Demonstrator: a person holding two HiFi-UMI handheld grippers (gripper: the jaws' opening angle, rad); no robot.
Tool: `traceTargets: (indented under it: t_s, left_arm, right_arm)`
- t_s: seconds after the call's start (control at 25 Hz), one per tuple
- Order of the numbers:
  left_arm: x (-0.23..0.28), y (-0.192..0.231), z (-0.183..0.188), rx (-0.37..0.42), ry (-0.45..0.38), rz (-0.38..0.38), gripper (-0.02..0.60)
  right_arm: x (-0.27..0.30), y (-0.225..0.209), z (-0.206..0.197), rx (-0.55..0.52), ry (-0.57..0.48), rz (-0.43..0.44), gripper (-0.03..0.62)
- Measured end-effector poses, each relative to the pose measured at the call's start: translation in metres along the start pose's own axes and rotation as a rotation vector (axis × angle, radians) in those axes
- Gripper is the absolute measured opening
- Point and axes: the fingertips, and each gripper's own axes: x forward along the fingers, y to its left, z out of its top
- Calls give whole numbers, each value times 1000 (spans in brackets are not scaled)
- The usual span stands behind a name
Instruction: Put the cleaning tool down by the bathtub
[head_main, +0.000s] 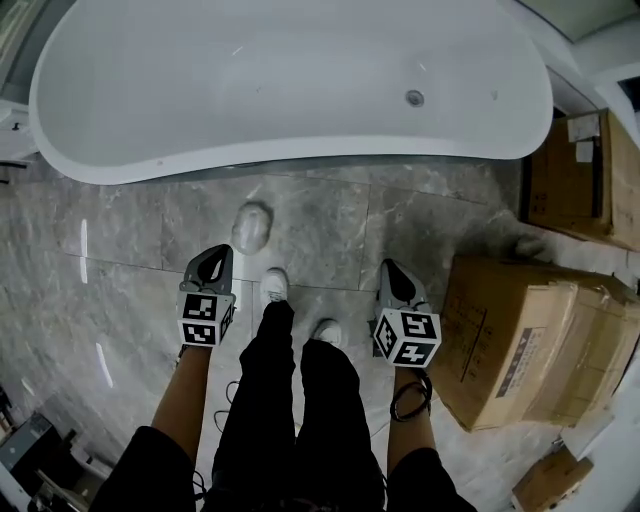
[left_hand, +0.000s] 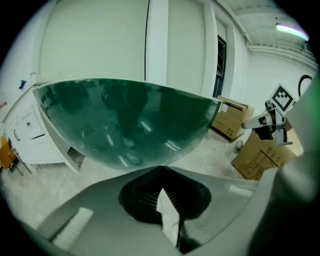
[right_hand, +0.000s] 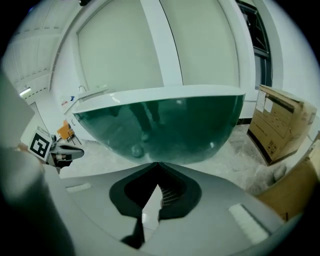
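A white oval bathtub fills the top of the head view. The cleaning tool, a pale grey rounded pad, lies on the marble floor just in front of the tub, touching neither gripper. My left gripper hovers just behind the tool, jaws together and empty. About a hand's width to the right, my right gripper is also shut and empty. The left gripper view shows closed jaws pointing at the tub's dark wall. Likewise, the right gripper view has closed jaws facing the tub.
A large cardboard box stands close to the right of my right gripper, another box beyond it by the tub's end. The person's legs and white shoes stand between the grippers. Grey marble floor stretches to the left.
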Motion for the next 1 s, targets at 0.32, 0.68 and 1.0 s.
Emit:
traceTargets:
  t_s: [0.32, 0.68, 1.0]
  left_arm:
    - [-69, -9, 58, -15, -16, 14, 0]
    - [-135, -21, 115, -43, -61, 36, 0]
    - [-199, -25, 169, -77, -150, 74, 0]
  right_arm:
    - [-64, 23, 55, -22, -9, 16, 15]
    - [-133, 44, 112, -21, -62, 18, 15]
    - [-195, 60, 159, -11, -156, 13, 15]
